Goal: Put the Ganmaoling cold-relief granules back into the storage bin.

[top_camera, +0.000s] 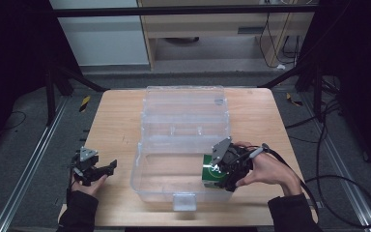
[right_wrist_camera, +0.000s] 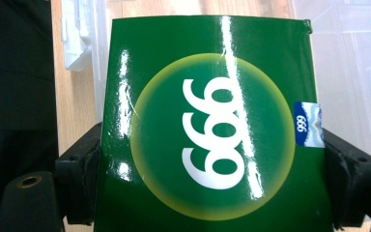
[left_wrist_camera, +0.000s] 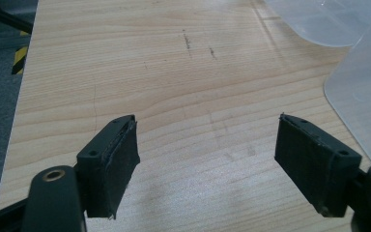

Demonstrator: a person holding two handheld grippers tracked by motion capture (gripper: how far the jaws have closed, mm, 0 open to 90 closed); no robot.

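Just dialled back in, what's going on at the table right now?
A person holds a gripper in each hand at a wooden table. The right gripper is shut on a green box printed with 999, holding it at the right end of an open clear plastic bin, whose lid is folded back. The left gripper sits open over bare table left of the bin, holding nothing.

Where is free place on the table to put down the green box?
The table is bare left of the clear bin, ahead of the open left gripper. The right gripper holds the green box at the bin's crowded right edge.
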